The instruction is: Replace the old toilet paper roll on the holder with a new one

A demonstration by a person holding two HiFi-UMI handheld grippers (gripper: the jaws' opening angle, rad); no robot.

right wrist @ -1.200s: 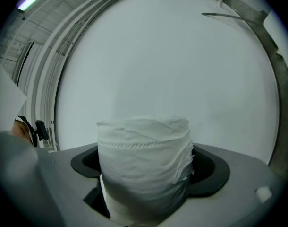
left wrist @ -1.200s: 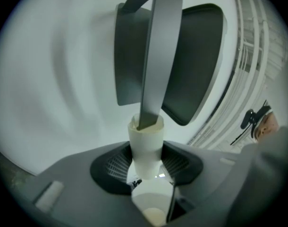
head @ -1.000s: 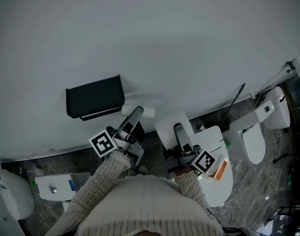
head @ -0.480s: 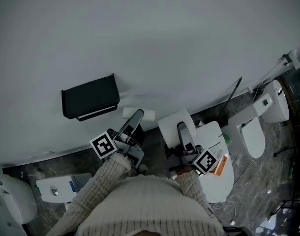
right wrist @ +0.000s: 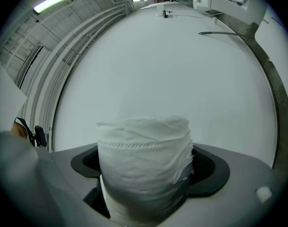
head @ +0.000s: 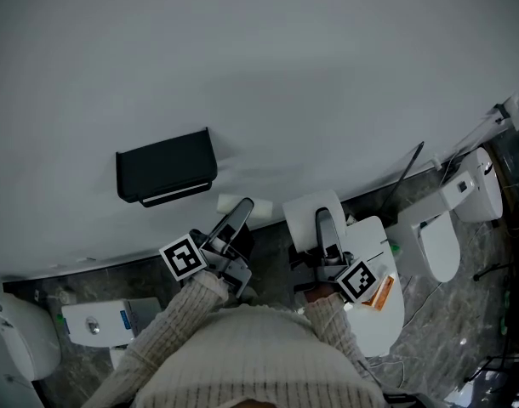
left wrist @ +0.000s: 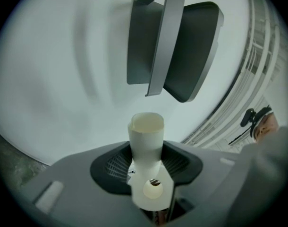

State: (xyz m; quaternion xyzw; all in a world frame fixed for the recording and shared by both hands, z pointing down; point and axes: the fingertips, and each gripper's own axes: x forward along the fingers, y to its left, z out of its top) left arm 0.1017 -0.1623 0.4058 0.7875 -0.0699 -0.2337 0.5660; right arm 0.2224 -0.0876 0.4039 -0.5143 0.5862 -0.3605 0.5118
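— Left tool (left wrist: 147, 168) clamps our empty pale cardboard core (left wrist: 146, 131); right tool (right wrist: 151, 175) clamps the full white paper roll (right wrist: 141, 145), near the black wall holder (head: 164, 167).
— Soft, crushable, we judge: grip its sides lightly.

The new toilet paper roll (right wrist: 143, 164) covers both pads of the right tool (right wrist: 144, 174), and its lower end runs off the right gripper view at 6 o'clock. In the left gripper view, the cardboard tube (left wrist: 146, 138) has its near end behind a pale part (left wrist: 153, 189) that cannot be identified. The black holder (left wrist: 191, 56) is clipped at 12 o'clock. In the head view, the sweater (head: 251, 355) is cut off at 6 o'clock and a toilet (head: 17, 338) at 8 o'clock. An orange item (head: 381, 291) at 4 o'clock is too small to tell.
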